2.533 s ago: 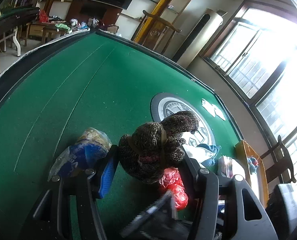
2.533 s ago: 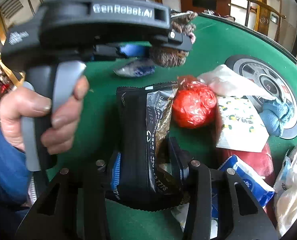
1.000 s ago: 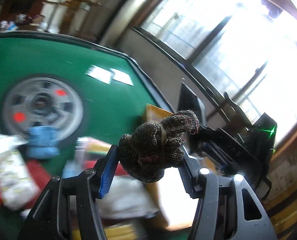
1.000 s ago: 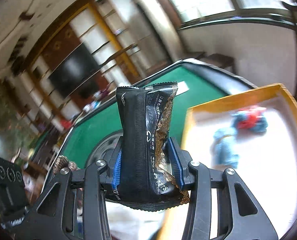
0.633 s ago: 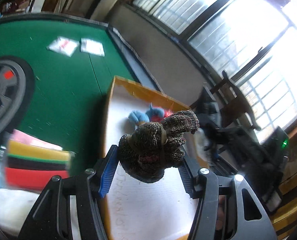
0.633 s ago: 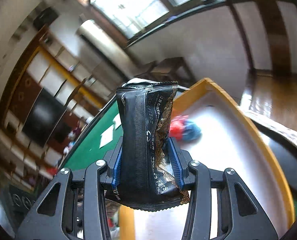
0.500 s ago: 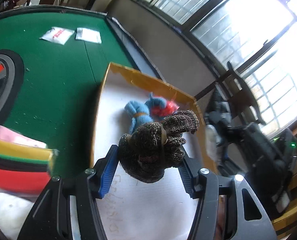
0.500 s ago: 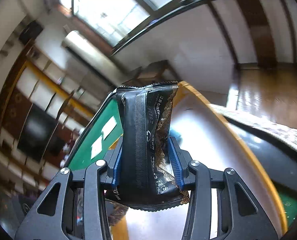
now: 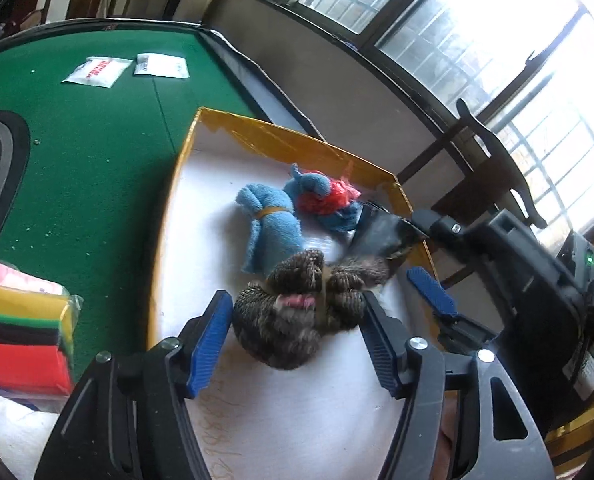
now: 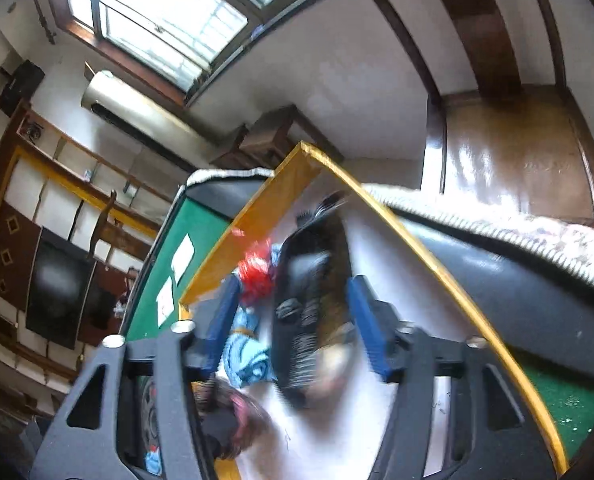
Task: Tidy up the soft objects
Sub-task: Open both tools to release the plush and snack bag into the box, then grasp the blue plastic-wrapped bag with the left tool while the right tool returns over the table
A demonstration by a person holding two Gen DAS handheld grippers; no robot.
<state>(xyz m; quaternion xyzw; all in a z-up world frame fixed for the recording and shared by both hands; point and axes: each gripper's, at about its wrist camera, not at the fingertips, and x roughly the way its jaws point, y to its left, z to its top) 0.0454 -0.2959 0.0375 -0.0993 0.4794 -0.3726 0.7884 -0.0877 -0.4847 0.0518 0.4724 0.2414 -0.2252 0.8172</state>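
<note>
Over the yellow-rimmed box (image 9: 297, 140) on the green tabletop (image 9: 97, 152), the left wrist view shows the left hand-held gripper (image 9: 295, 338) with jaws just spreading, blue pads clear of the brown knitted toy (image 9: 293, 316), which sits on the white box floor beside a blue towel roll (image 9: 269, 228). From the right wrist, the right hand-held gripper (image 10: 293, 328) has likewise just been opening, the blurred black snack packet (image 10: 309, 300) loose between its pads over the same box.
</note>
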